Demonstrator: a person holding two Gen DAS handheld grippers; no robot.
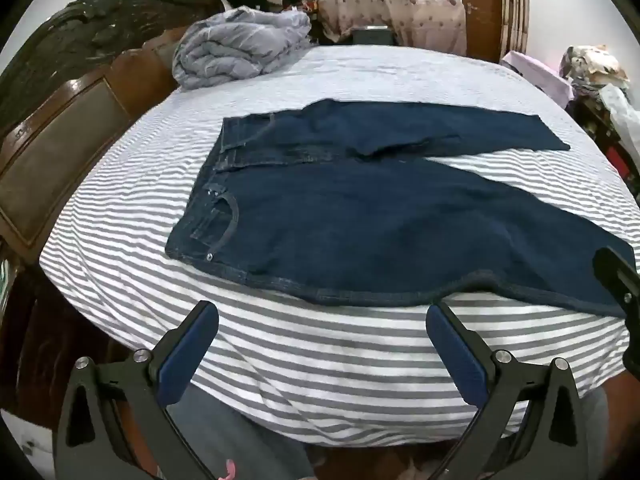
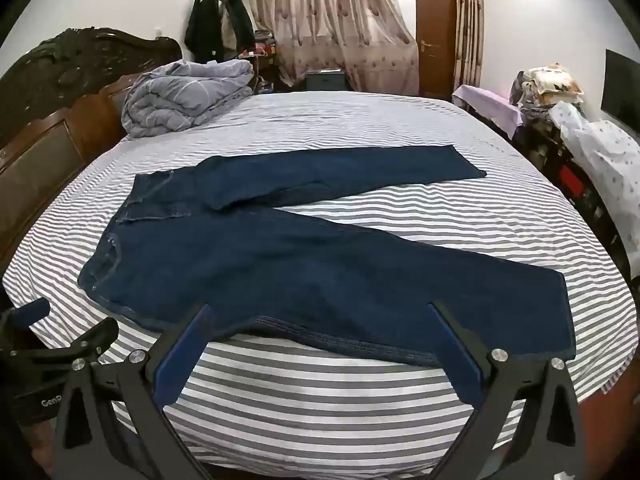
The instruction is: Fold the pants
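Dark blue jeans (image 1: 360, 216) lie flat on the striped bed sheet (image 1: 280, 344), waistband to the left, the two legs spread in a V to the right. My left gripper (image 1: 322, 312) is open above the bed's near edge, just short of the near leg's seam, holding nothing. A finger (image 1: 616, 276) of the other gripper shows at the right edge. In the right wrist view the jeans (image 2: 320, 264) fill the middle. My right gripper (image 2: 319, 310) is open over the near leg's lower seam, apart from the cloth. The left gripper (image 2: 68, 322) appears at the lower left.
A rolled grey quilt (image 2: 184, 96) sits at the bed's far left corner by the dark carved headboard (image 2: 60, 92). Cluttered shelves with piled cloth (image 2: 580, 120) stand along the right side. Curtains (image 2: 340, 28) and a brown door (image 2: 436, 36) are behind.
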